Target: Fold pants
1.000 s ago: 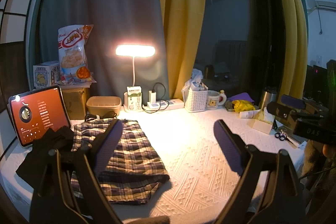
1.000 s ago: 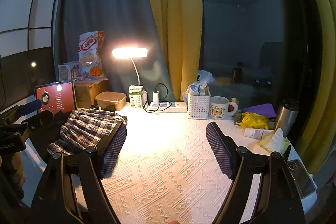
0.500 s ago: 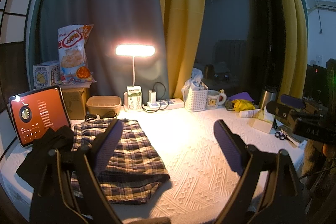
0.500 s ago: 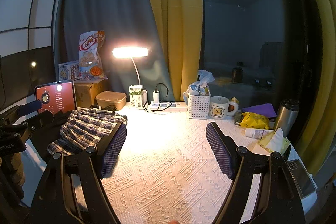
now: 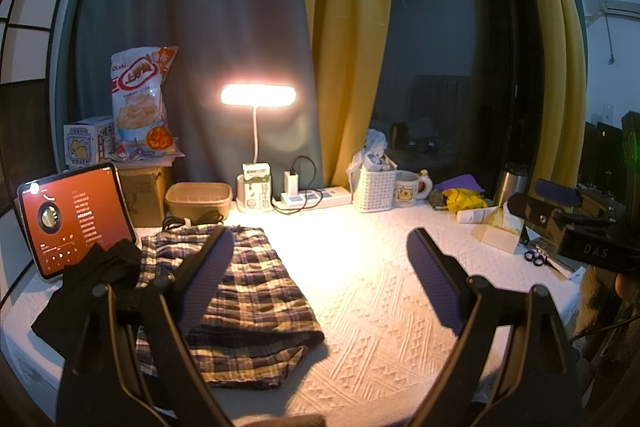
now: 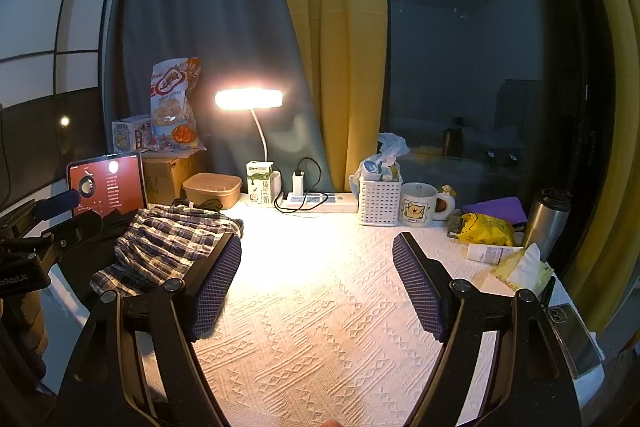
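Note:
The plaid pants (image 5: 256, 303) lie folded on the white textured tablecloth (image 5: 380, 311) at the left, next to a black garment (image 5: 100, 283). They also show in the right wrist view (image 6: 160, 251). My left gripper (image 5: 320, 279) is open and empty, held above the table, its left finger over the pants. My right gripper (image 6: 316, 279) is open and empty, over bare cloth to the right of the pants. The right gripper's body shows at the right edge of the left wrist view.
A lit tablet (image 5: 74, 219) stands at the left. Along the back are a box with a snack bag (image 5: 138, 103), a tub (image 5: 199, 197), a lamp (image 5: 258, 95), a power strip (image 5: 316, 197), a basket (image 5: 374, 187) and a mug (image 5: 408, 189). A steel flask (image 6: 546, 223) and a phone (image 6: 570, 335) sit at the right.

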